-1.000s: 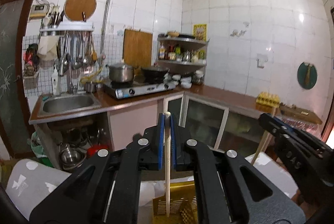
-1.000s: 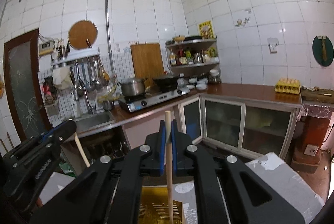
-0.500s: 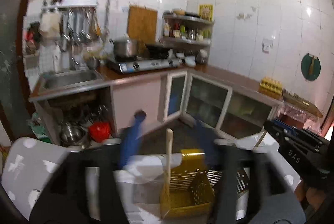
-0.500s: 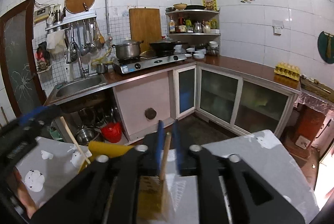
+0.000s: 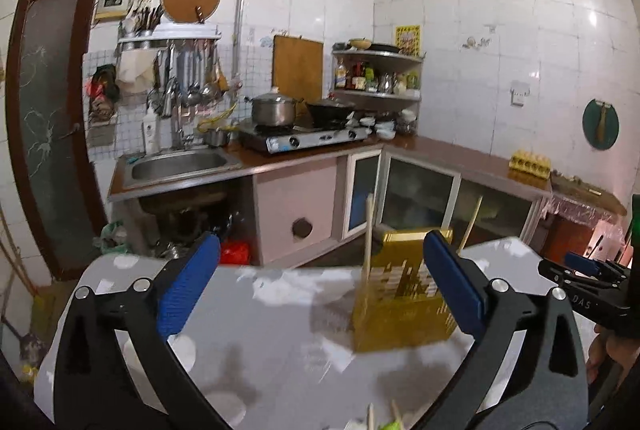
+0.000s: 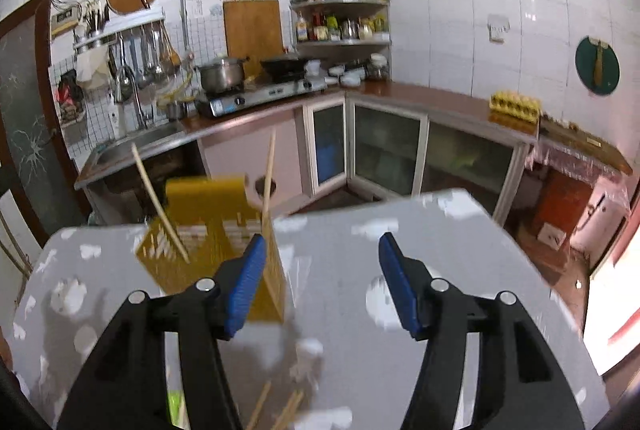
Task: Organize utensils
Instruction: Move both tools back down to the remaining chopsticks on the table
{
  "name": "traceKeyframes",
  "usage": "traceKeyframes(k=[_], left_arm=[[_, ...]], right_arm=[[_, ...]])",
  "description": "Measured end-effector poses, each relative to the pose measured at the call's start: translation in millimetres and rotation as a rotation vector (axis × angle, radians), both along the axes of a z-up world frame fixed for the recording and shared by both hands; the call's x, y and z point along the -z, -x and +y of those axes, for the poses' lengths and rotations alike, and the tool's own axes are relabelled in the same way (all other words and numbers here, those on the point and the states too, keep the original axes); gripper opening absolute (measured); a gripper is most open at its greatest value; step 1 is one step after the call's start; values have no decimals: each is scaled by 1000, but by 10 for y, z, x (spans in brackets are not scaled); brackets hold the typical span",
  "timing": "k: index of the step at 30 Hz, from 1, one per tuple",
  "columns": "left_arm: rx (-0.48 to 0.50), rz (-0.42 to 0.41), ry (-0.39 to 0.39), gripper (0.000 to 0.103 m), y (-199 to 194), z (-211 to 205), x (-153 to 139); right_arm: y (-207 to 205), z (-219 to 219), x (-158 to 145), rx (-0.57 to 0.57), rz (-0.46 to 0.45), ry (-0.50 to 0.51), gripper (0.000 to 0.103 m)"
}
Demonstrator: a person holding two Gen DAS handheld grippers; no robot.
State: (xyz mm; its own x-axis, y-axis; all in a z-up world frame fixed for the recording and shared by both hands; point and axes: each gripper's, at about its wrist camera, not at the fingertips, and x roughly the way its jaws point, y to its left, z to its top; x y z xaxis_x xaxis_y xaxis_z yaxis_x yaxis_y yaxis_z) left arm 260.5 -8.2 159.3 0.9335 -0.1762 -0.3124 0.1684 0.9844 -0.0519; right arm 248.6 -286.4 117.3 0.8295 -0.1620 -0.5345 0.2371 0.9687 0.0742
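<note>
A yellow slotted utensil holder [image 5: 404,294] [image 6: 208,230] stands on the grey table [image 5: 280,330] [image 6: 460,250]. Two wooden chopsticks lean upright in it: one [image 5: 368,234] [image 6: 268,181] and another [image 5: 470,222] [image 6: 156,201]. My left gripper [image 5: 320,286] hangs near the holder's left side, its jaws opening wide, nothing between the pads. My right gripper [image 6: 323,282] [image 5: 592,294] is to the holder's right, its jaws also opening and empty. Loose chopsticks [image 6: 280,410] [image 5: 370,418] lie at the table's near edge.
Something green [image 6: 174,406] lies beside the loose chopsticks. Past the table's far edge there is a floor gap, then the counter with a sink [image 5: 180,165], a gas stove [image 5: 304,139] and glass-door cabinets [image 6: 388,153]. A hand [image 5: 604,350] holds the right gripper.
Each gripper was shut on a chopstick above the holder; both have let go, opened and drawn back. The two chopsticks now stand in the yellow holder.
</note>
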Motion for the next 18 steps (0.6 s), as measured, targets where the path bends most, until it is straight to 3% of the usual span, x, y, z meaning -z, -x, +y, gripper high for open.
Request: traceKeyframes(k=[6,9,18], left_arm=[[9,140,45,98,39,157,505],[23,148,68,98,72,210,768],[-15,285,-54,98,-19,-5,1368]], right_arm=[[142,103,577,11,105,-7,58],[164,139,816,13,153,-16,58],[175,197,1343,35,276,-45,58]])
